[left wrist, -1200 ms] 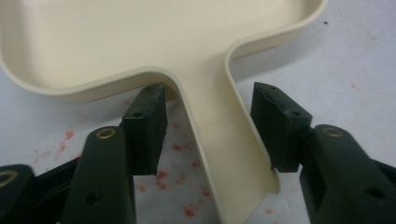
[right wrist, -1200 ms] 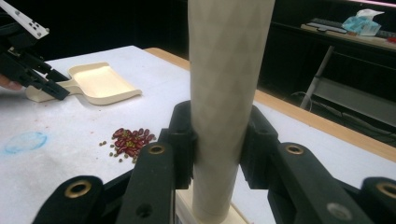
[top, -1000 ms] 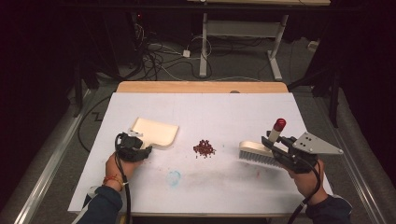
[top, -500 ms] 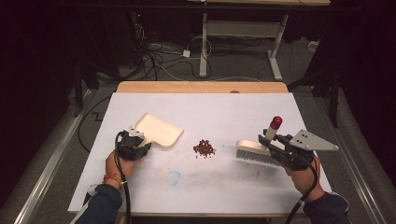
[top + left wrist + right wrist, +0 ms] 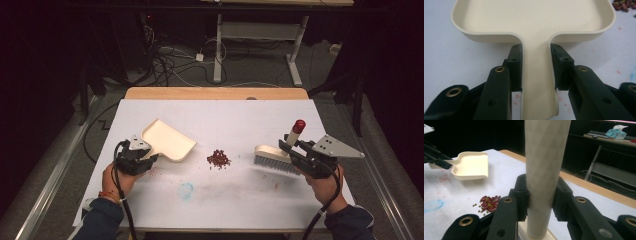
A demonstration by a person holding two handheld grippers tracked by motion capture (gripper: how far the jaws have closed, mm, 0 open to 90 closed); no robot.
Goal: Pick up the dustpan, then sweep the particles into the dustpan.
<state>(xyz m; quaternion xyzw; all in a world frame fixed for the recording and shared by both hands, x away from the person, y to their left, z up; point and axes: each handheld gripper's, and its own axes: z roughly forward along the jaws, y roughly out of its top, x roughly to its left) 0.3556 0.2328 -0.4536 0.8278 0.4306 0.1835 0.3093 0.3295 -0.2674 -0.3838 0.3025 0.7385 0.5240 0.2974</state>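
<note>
1. The dustpan [image 5: 167, 141] is a cream plastic scoop, shallow, with rounded corners and a low raised wall on three sides. A flat, narrow handle runs back from the middle of its rear wall.
2. It sits over the left part of the white table [image 5: 225, 112], its open mouth turned toward the middle of the sheet.
3. The left gripper [image 5: 536, 66] has its black jaws clamped on that handle, one pad pressed against each edge, just behind the pan's rear wall. They have only just finished closing on it.
4. The brush [image 5: 274, 158] is cream too: a long pale block with a row of whitish bristles pointing down at the table, on the right side.
5. Its handle [image 5: 544, 170] stands up from the block as a round, slightly tapering stem with a faint diamond texture, topped by a red cap [image 5: 299, 124].
6. The right gripper [image 5: 539, 195] holds this stem low down, a jaw tight on either side.
7. Between pan and brush lies a small heap of dark red beans [image 5: 219, 159], with a few tiny greenish bits among them, touching neither tool.
8. The sheet carries a faint blue smudge [image 5: 186, 190] and reddish specks near the person's side.
</note>
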